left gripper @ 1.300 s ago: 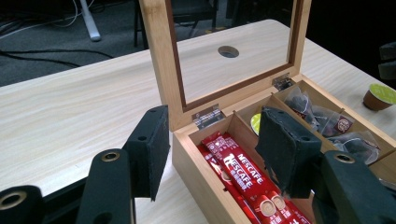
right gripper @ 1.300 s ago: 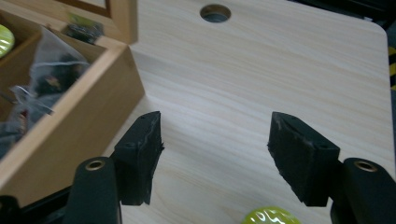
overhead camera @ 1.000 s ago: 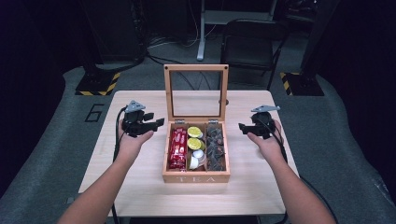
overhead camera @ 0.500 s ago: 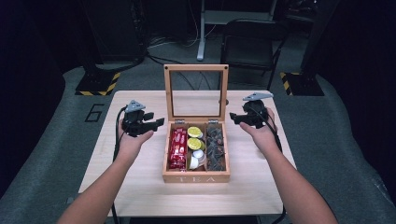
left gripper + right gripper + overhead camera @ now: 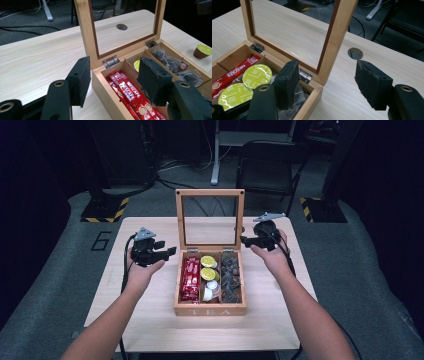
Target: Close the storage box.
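Wooden tea box with glass-paned hinged lid (image 5: 210, 285) sits mid-table, lid (image 5: 210, 217) upright and fully open. 3 compartments: red Nescafé coffee sticks (image 5: 190, 279) on the left, yellow-green foil-topped capsules (image 5: 208, 268) in the middle, dark clear-wrapped tea bags (image 5: 230, 277) on the right.

Right gripper (image 5: 246, 239) hangs at the lid's right frame post, jaws spread and empty; in the right gripper view the post (image 5: 335, 40) stands between its 2 pads (image 5: 287, 83). Left gripper (image 5: 169, 252) hovers just beside the box's left wall near the hinge, jaws also spread, nothing held.

Likely step: closing the lid, right side leading.

To do it well:
- Contact the wooden frame, not the glass pane.
- Take the post high up, away from the hinge, for leverage and control.
- Follow the hinge arc forward and down; don't drag the box.
- Left gripper should brace the left wall so the box stays put on the pale wooden table (image 5: 150, 325).
- Lower it gently at the end; check that no tea bag pokes above the rim.
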The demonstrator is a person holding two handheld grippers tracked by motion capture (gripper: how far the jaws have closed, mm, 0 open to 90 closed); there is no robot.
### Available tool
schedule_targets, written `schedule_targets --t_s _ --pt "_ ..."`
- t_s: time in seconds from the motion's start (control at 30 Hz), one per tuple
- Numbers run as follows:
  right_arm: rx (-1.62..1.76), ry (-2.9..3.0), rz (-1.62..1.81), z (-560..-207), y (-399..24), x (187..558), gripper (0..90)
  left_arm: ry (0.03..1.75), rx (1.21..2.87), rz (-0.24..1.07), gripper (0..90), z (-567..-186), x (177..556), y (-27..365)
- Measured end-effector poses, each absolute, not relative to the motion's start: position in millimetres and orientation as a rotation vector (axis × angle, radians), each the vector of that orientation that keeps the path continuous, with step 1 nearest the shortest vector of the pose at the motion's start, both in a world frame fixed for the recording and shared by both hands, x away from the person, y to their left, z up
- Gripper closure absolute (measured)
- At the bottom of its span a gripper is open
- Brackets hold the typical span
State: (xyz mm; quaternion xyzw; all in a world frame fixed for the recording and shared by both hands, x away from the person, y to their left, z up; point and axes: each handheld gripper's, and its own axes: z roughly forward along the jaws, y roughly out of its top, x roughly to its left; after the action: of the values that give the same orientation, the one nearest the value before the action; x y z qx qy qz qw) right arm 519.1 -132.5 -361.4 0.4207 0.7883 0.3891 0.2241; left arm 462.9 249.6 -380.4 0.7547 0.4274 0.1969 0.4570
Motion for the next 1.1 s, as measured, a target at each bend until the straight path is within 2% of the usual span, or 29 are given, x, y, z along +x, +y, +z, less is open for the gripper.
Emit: schedule_targets --t_s 1.1 --pt "1.283 2.145 1.03 -376 -114 565 34.5 1.094 1.825 0.486 43.5 -383 457 258"
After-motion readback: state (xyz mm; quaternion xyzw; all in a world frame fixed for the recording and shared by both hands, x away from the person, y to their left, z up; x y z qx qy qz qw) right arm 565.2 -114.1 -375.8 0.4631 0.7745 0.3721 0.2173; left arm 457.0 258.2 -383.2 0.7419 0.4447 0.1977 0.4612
